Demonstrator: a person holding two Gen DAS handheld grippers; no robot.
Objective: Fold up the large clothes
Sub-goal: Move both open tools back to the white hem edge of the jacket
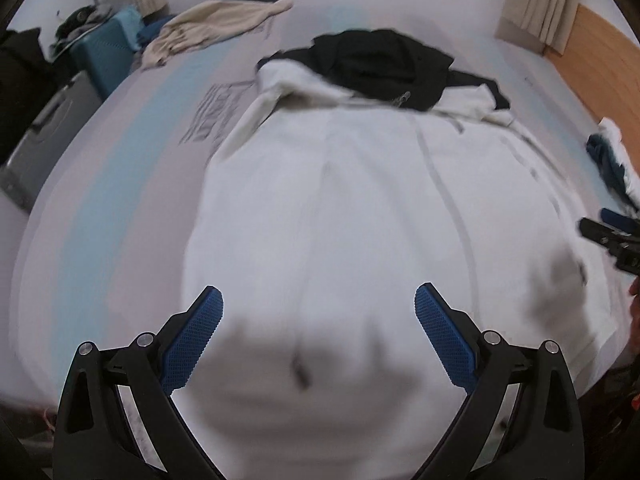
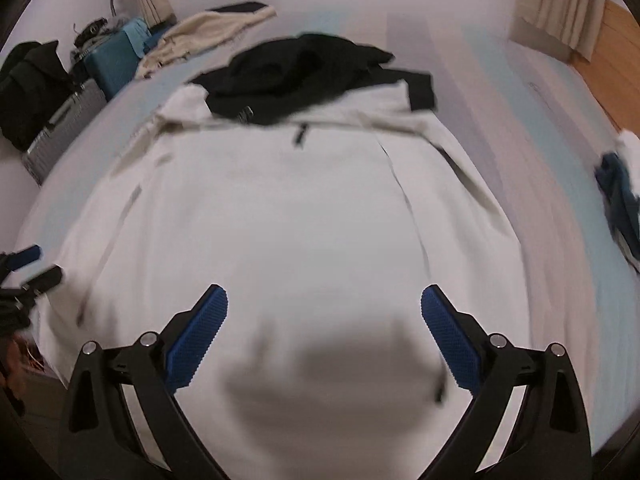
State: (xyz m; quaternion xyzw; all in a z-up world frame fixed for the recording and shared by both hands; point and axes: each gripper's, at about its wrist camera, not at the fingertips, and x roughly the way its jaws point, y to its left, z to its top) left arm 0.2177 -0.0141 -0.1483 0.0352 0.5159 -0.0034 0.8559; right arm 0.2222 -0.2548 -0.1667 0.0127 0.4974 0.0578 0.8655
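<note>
While both wrist views are smearing with blur, I am seeing my left gripper (image 1: 319, 300) standing with its blue pads spread wide and nothing between them, only pale cloth lying beneath. My right gripper (image 2: 324, 300) is standing equally wide apart and is gripping nothing either. Both are pointing steeply down over the white garment (image 1: 340, 200), which is lying spread across the bed (image 1: 100, 200) and filling most of each view; thin dark seam lines are running along its length. In the left wrist view my right gripper is showing at the right edge, beside the garment's border, and in the right wrist view my left gripper is showing at the left edge in the same way. Farther off, the garment's black hood (image 2: 304, 76) is lying bunched at its far end, touching the white cloth. Beyond that, a beige garment (image 1: 216, 26) is lying near the far left corner of the bed, well apart from the white one. A small blue and white bundle (image 2: 620, 200) is sitting toward the bed's right side. Past the bed on the left, a teal suitcase (image 1: 104, 60) and a grey suitcase (image 2: 60, 128) are standing on the floor.
</note>
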